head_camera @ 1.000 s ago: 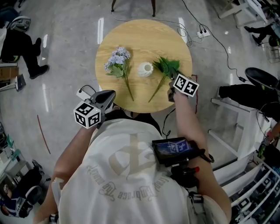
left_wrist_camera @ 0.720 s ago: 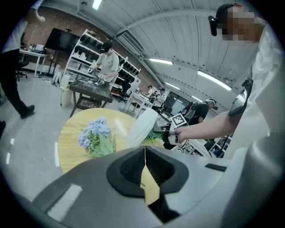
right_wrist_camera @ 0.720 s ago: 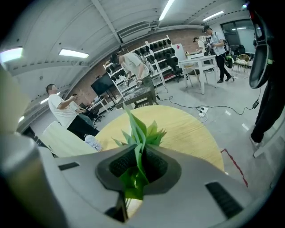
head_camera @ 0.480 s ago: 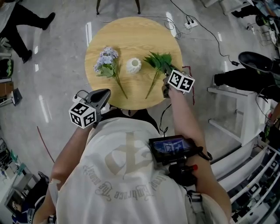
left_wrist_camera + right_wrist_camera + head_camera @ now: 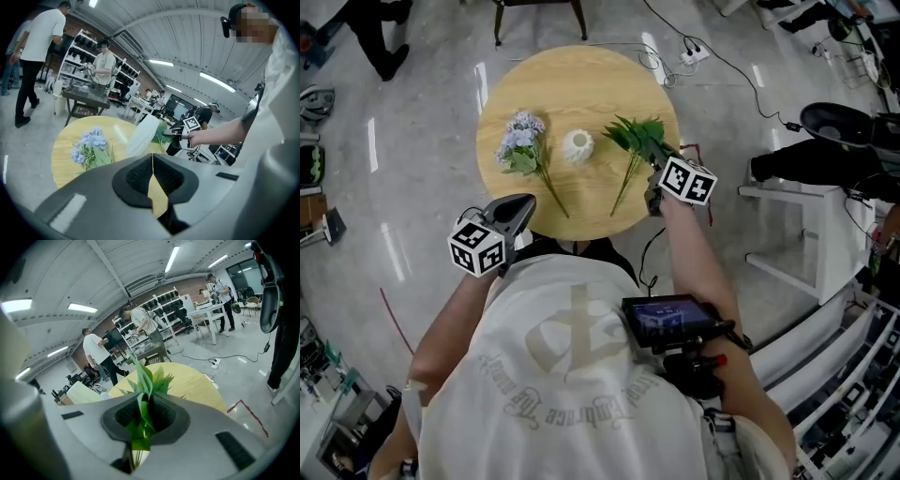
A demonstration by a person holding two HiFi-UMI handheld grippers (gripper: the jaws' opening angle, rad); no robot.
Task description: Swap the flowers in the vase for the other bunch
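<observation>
Green bunch (image 5: 639,141): it is seen over the right part of the round worktop (image 5: 581,70), right of the vase. Its long axis runs slantwise in the head view, with the leaves toward the far edge and the thin stems toward the near edge and a little to the left. Whether the stem ends touch the wood cannot be told.
Right gripper (image 5: 654,169): it is clenched on the green bunch just below the leaves. In the right gripper view the leaves (image 5: 145,380) are pressed between the two pads of the gripper (image 5: 143,411) and rise above them, and the stems hang out underneath.
Left gripper (image 5: 523,208): its jaws are closed together and nothing is held between them (image 5: 152,161). It is kept at the near edge of the worktop, close to the person's body, well apart from the flowers.
Blue flowers (image 5: 521,141): they are laid flat on the left part of the worktop, heads toward the far left, stem toward the near edge and to the right.
Vase (image 5: 577,145): a small white one, placed upright between the two bunches.
</observation>
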